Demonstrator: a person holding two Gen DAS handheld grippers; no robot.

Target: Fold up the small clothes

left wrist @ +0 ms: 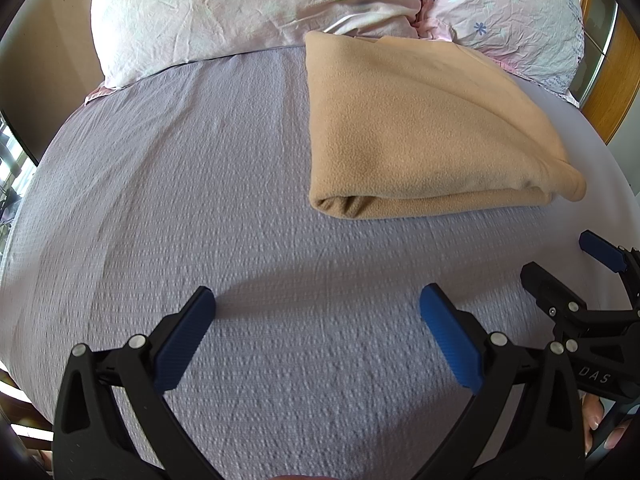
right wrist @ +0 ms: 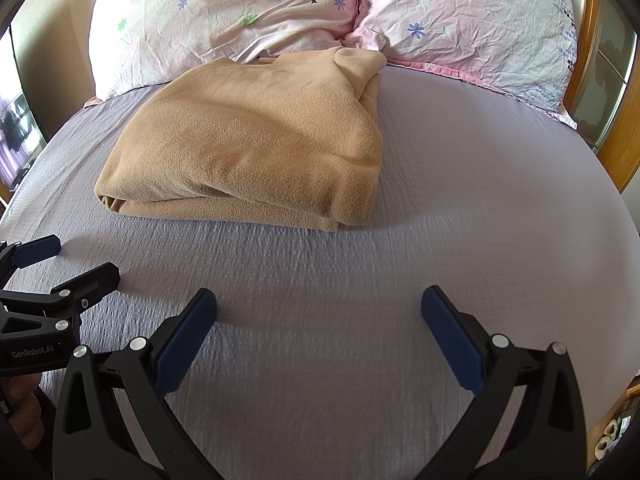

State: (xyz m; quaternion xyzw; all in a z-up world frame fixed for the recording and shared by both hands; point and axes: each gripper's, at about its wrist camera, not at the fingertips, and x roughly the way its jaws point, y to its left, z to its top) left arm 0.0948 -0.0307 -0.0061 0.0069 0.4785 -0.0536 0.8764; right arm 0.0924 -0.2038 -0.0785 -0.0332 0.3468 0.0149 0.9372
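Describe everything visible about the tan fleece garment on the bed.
The fleece is a tan, soft, nappy-looking garment, already folded into a thick, roughly rectangular bundle of several layers. Rounded fold edges face the cameras; a bunched lump sits at its far right corner. It lies flat on the grey textured sheet, its far edge against the floral pillows. Nothing grips it: both claws are open and short of it.
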